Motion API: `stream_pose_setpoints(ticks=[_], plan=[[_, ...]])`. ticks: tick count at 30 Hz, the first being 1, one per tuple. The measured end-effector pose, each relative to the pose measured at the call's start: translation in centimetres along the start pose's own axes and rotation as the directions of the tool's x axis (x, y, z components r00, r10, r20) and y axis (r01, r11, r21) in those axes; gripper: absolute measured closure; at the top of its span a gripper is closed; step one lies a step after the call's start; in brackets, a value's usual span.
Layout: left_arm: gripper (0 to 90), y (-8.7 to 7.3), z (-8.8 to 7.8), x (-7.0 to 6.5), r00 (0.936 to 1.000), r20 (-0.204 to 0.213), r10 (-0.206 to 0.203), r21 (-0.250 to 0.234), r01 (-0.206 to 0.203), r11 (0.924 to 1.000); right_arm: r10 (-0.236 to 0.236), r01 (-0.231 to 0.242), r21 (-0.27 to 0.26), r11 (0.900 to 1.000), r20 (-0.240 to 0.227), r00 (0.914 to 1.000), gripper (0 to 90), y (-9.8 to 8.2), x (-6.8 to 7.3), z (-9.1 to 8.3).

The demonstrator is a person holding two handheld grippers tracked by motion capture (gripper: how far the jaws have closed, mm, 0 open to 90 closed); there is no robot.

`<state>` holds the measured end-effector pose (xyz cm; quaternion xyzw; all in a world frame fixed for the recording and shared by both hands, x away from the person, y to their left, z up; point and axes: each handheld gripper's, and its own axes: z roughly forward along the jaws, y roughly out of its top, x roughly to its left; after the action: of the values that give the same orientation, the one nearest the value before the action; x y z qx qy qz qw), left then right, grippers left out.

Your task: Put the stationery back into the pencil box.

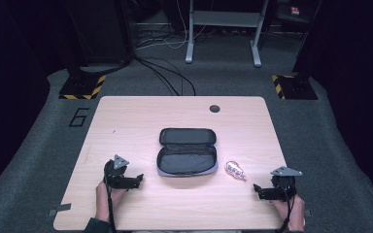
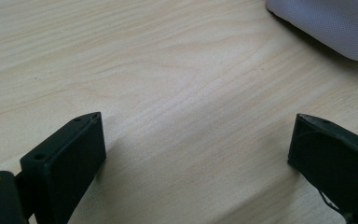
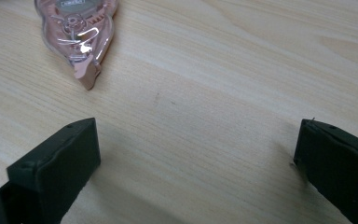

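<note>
An open dark pencil case [image 1: 187, 151] with a grey outside lies unzipped in the middle of the wooden table [image 1: 126, 121]. A pink, clear correction-tape dispenser [image 1: 235, 170] lies just right of it. My left gripper [image 1: 139, 180] rests on the table left of the case, jaws wide apart and empty; a corner of the case [image 2: 326, 25] shows at the top right of the left gripper view. My right gripper [image 1: 257, 190] sits near the front right, open and empty, with the dispenser [image 3: 77, 28] lying beyond its left jaw.
A round cable hole [image 1: 214, 108] is near the table's far edge. Beyond the table are a grey floor with black cables [image 1: 167, 73], a white desk frame [image 1: 222, 29] and two yellow-striped stand bases [image 1: 82, 86].
</note>
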<state>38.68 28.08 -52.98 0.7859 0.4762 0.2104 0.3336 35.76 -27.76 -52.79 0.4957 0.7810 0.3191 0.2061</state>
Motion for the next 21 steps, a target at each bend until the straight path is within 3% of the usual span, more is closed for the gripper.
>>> stream_pose_setpoints(ticks=[2,4,13,16,21], plan=[[3.8,0.0,0.0,-0.1,1.0,-0.002,-0.007,-0.002,0.007,1.0,0.013,-0.013,0.01,1.0,0.007,0.9999,0.9,0.4,0.0,0.1],[3.8,0.0,0.0,-0.1,1.0,-0.002,-0.006,-0.002,0.006,1.0,0.03,-0.03,-0.027,0.999,-0.022,0.9993,2.1,1.0,0.3,-0.4],[3.8,0.0,0.0,-0.1,0.9999,-0.005,-0.01,-0.004,0.01,0.9999,-0.047,0.04,-0.079,0.996,-0.089,0.9949,3.8,3.6,2.8,-1.1],[3.8,0.0,0.0,-0.1,1.0,-0.005,-0.009,-0.002,0.009,1.0,-0.09,0.08,-0.103,0.991,-0.097,0.9912,1.7,4.6,3.9,-0.6],[3.8,0.0,0.0,-0.1,0.9999,-0.005,-0.013,-0.005,0.013,0.9999,-0.104,0.093,-0.089,0.992,-0.124,0.9869,0.0,5.5,5.1,0.7]])
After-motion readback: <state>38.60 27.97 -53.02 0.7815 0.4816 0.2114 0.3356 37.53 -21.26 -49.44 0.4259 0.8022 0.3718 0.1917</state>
